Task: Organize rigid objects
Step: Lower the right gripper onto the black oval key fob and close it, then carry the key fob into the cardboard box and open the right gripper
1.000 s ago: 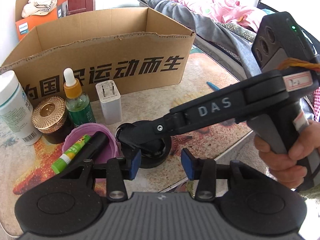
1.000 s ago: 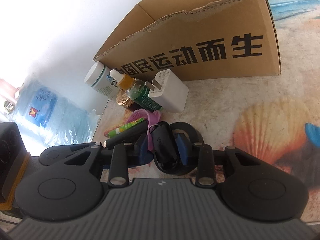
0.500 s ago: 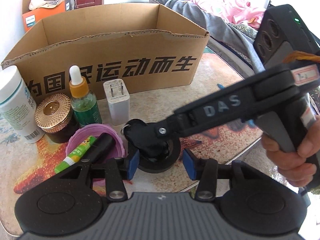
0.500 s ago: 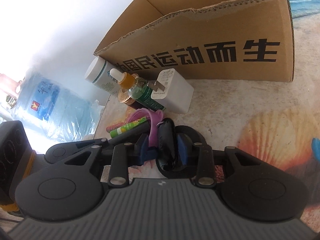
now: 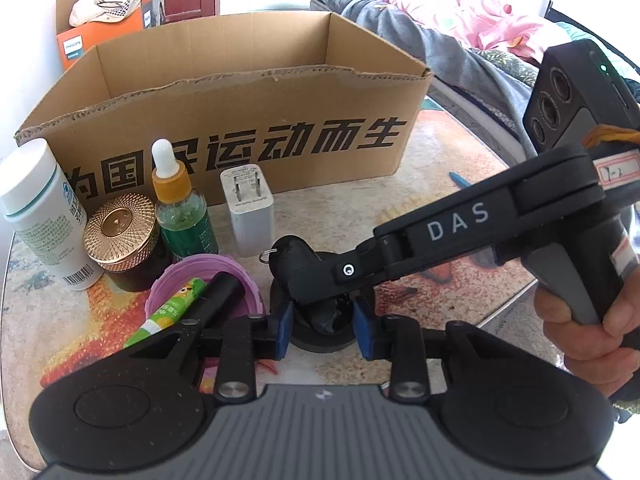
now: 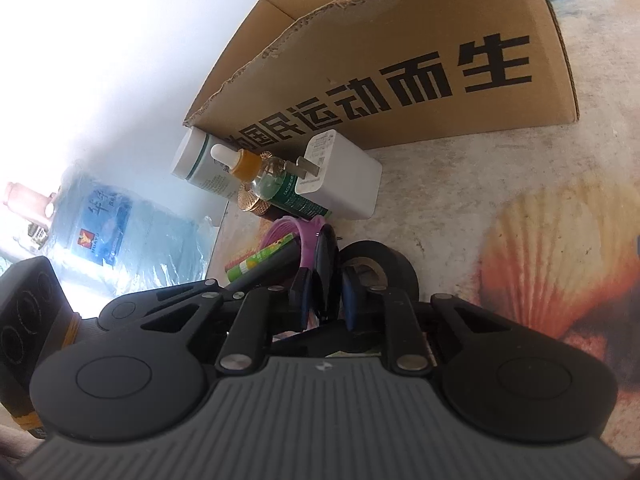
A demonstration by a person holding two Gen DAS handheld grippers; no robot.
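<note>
Near the table's (image 5: 460, 168) front edge, the right gripper (image 6: 325, 294) pinches the black fob (image 5: 298, 258) above the tape roll (image 6: 390, 266). The left gripper (image 5: 322, 326) is closing around the roll, not yet pressing. The thin fob could slip and fall off the edge.

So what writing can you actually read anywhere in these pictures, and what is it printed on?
"国民运动而生": front of the cardboard box; characters further left are hidden.
"DAS": arm of the right hand-held gripper.
"PHILIPS": orange box at the back.
"HUAYU": label on the water jug.
Fine print on the white bottle, green dropper bottle, charger and green tube: too small to read.
</note>
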